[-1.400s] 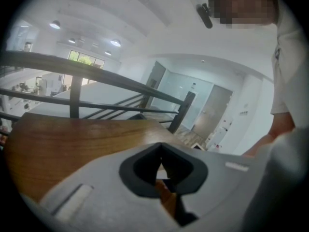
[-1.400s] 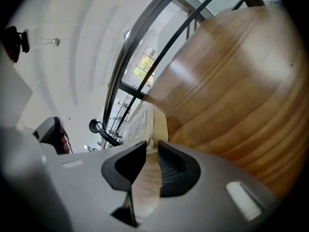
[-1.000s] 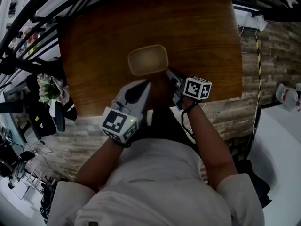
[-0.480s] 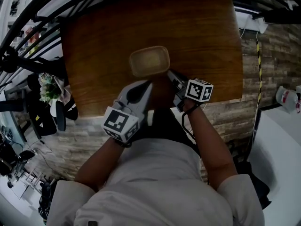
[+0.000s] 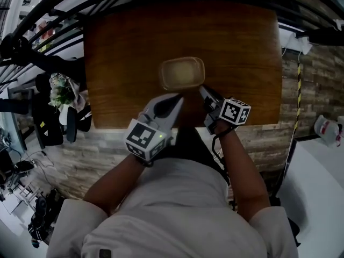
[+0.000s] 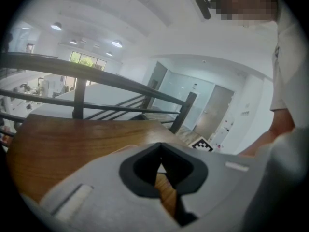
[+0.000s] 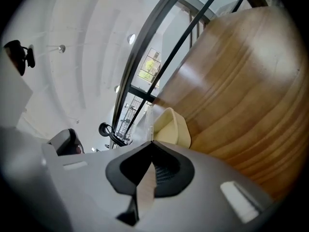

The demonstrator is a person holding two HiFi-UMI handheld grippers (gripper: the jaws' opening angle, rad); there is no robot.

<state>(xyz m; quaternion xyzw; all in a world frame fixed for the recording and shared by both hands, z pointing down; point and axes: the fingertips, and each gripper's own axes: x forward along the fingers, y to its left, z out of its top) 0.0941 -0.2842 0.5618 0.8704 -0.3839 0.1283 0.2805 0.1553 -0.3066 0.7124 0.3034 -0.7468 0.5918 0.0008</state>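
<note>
Two closed, empty tools are hovering: your left tool [image 5: 178, 97] near the tray [image 5: 183, 73], right tool [image 5: 202, 88] beside it, risking a nudge.

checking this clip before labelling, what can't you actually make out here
- Inside of the shallow beige rectangular tray: dim and small in the head view; its own wall hides it in the right gripper view.
- That tray in the left gripper view: not made out behind the left gripper's grey body.
- Whether the right gripper touches the tray's rim: too small in the head view.
</note>
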